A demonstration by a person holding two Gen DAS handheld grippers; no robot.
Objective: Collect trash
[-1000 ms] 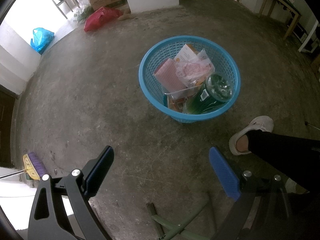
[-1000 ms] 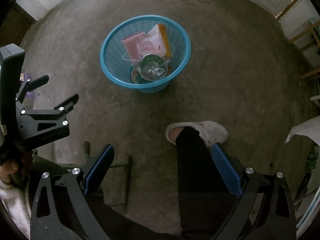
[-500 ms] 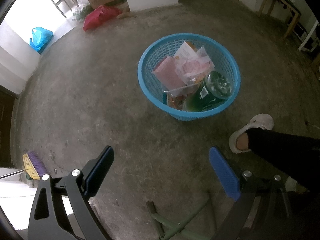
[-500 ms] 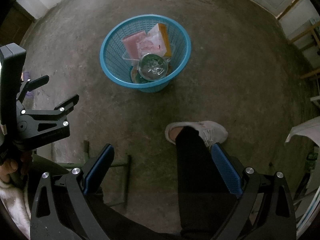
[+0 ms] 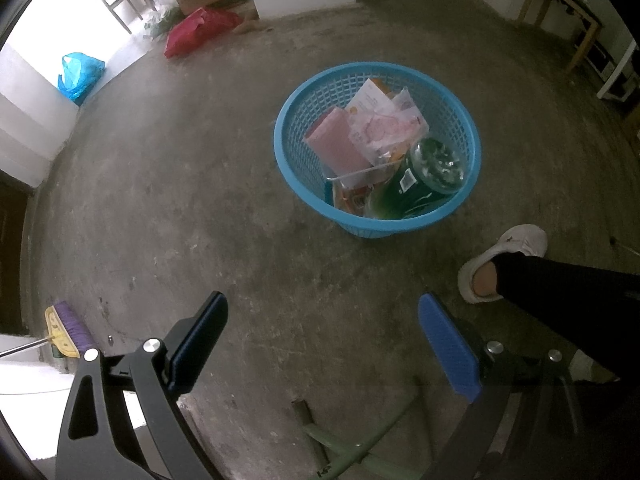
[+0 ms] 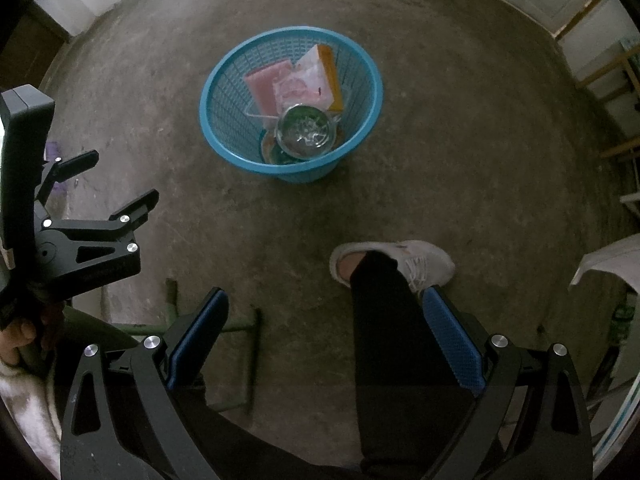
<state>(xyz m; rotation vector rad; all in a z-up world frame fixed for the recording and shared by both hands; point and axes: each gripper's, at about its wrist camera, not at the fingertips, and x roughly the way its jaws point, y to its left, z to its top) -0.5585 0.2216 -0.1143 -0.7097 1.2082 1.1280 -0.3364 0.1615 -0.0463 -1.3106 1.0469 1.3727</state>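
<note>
Compared with a second earlier, the blue basket [image 5: 376,216] sits slightly higher and further left in the left wrist view, and the white shoe [image 5: 504,256] likewise appears a little higher. In the right wrist view the left gripper [image 6: 116,184] sits marginally lower.

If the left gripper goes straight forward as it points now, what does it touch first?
Probably the bare concrete floor short of the blue basket. The left gripper is open and empty, and nothing lies between; depth is uncertain.
</note>
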